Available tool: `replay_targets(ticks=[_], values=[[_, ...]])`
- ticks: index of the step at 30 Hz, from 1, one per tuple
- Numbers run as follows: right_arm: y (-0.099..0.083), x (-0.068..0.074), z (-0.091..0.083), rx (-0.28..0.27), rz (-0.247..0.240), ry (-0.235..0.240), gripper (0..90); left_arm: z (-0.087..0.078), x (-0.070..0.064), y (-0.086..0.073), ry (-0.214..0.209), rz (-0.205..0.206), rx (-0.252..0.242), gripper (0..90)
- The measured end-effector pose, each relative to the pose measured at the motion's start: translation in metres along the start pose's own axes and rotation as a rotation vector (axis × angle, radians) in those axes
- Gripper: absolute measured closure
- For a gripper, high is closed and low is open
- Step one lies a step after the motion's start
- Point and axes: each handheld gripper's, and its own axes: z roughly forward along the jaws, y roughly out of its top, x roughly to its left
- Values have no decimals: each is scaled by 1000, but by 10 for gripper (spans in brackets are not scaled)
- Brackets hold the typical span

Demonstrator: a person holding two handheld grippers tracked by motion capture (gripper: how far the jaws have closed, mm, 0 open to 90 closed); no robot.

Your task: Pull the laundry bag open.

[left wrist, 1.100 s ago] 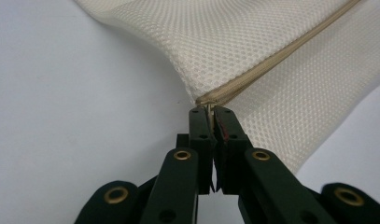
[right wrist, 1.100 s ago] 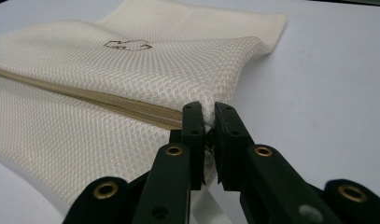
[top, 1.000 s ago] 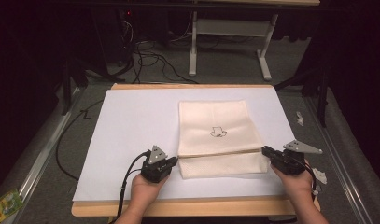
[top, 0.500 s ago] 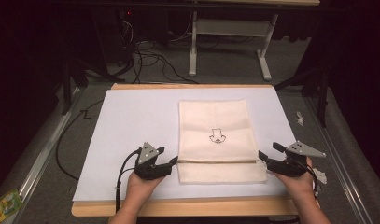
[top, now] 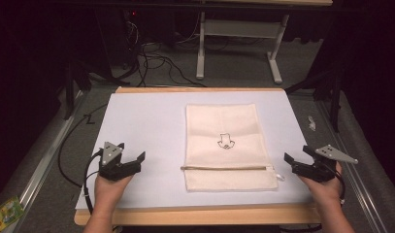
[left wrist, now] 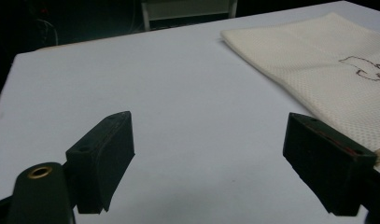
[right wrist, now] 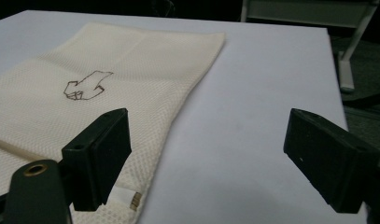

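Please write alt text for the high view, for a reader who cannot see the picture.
A cream bag with a small drawing lies flat on a white table. A person holds the left gripper and right gripper at either side of the bag, jaws open and apart from it. Cables and a desk frame stand on the dark floor behind.

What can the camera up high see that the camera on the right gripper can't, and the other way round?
The high view takes in the person's two hands, the left gripper and right gripper both open beside the cream mesh bag, the bag's whole zipper, and the cables on the floor behind the table. The right gripper view gives the bag's weave up close and a small metal zipper end by its near corner. Both show the bag, its little drawing and the white table.
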Motion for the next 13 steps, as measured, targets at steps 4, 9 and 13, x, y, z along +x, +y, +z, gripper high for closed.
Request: replay_targets(ticks=[4,9,13], values=[[-1,-4,-4,-8,-3,-10,151,-2,2,1,-3,-28,-20,170],[2,1,-2,-12,-16,1,152,0,0,0,0,-17,-7,167],[5,2,1,-13,-16,4,152,-5,4,-1,13,-30,-15,163]])
